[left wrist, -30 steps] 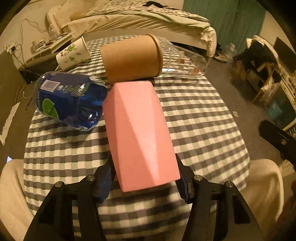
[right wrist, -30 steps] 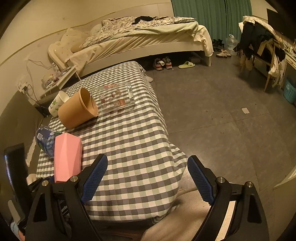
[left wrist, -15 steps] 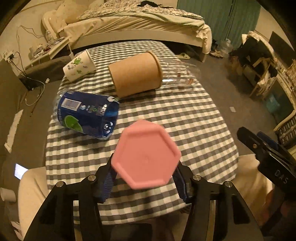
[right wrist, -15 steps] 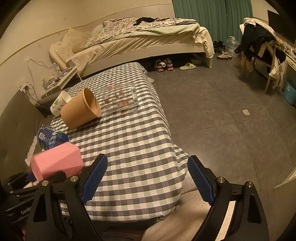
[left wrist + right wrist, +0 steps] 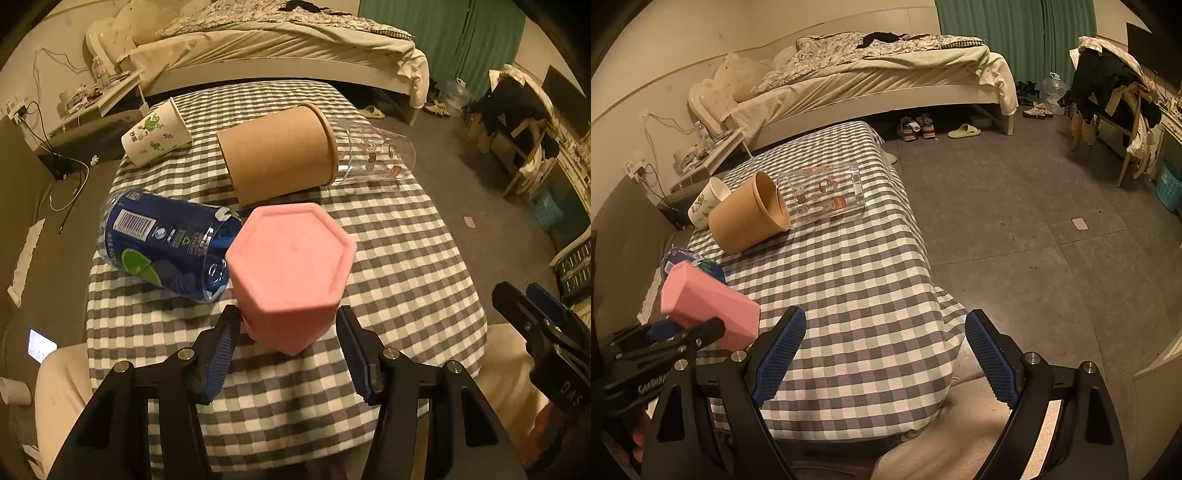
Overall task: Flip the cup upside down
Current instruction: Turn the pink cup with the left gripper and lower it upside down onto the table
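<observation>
Since half a second earlier, pink cup (image 5: pixel 291 266) tilted further, base up, over near table (image 5: pixel 406 258); left gripper (image 5: pixel 290 347) clamped it. Right gripper (image 5: pixel 884 354) gaped wide, empty.

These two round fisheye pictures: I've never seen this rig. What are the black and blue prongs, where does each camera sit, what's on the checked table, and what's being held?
No robot here: a person carries a two-fingered hand-held gripper in each hand, each with a camera looking along its fingers.

The left camera shows the left gripper shut on a pink cup, its flat hexagonal base toward the lens. The right camera shows the right gripper open and empty over the table edge, with the pink cup at its left.

Lying on their sides on the table: a blue bottle, a brown paper cup, a clear glass and a white cup.
</observation>
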`<state>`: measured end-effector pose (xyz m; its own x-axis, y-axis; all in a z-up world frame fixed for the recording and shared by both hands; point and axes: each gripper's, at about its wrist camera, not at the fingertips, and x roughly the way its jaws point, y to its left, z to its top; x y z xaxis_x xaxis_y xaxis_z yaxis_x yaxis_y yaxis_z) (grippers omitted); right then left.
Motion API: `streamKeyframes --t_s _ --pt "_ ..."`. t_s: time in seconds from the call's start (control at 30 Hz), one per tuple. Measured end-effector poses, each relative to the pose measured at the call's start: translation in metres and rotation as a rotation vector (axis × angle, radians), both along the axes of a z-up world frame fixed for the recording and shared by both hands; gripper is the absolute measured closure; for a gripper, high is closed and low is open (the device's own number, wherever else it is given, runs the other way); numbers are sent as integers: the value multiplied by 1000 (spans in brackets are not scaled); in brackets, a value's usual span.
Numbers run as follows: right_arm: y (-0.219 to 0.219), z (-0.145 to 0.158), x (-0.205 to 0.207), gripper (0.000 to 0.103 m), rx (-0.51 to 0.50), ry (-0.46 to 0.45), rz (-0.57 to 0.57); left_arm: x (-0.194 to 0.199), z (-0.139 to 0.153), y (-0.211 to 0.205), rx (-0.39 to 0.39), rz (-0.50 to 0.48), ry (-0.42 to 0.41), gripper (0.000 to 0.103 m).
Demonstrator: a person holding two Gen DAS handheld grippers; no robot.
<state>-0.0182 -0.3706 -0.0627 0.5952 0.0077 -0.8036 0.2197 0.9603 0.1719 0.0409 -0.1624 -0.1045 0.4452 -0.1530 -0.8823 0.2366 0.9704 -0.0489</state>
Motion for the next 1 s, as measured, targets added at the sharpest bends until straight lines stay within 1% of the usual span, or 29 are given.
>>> streamKeyframes --t_s 0.1,0.23,0.33,0.43,0.57,0.67,0.73,0.87,1.0 --pt "0 2 0 15 -7 -3 -5 -2 -1 -1 9 -9 -8 47" --pt "1 5 -2 15 -21 -5 -11 -4 1 2 -9 -13 -10 47" --pt "5 14 -6 15 -39 -24 -5 -10 7 3 -11 -21 -23 46" --pt "9 26 -11 15 -46 -45 6 -21 17 5 -16 -50 -45 46" --pt "16 46 -16 15 -60 -80 21 -42 42 13 -32 -80 -121 46" --pt "23 64 -21 15 -73 -117 40 -53 65 23 -58 -76 -191 46" --pt "29 76 -24 15 -86 -146 55 -60 84 33 -70 -58 -254 46" --pt "43 99 -27 15 -103 -202 87 -67 109 51 -67 -17 -341 46" --pt "62 111 -32 15 -99 -246 132 -73 116 73 -59 28 -388 46"
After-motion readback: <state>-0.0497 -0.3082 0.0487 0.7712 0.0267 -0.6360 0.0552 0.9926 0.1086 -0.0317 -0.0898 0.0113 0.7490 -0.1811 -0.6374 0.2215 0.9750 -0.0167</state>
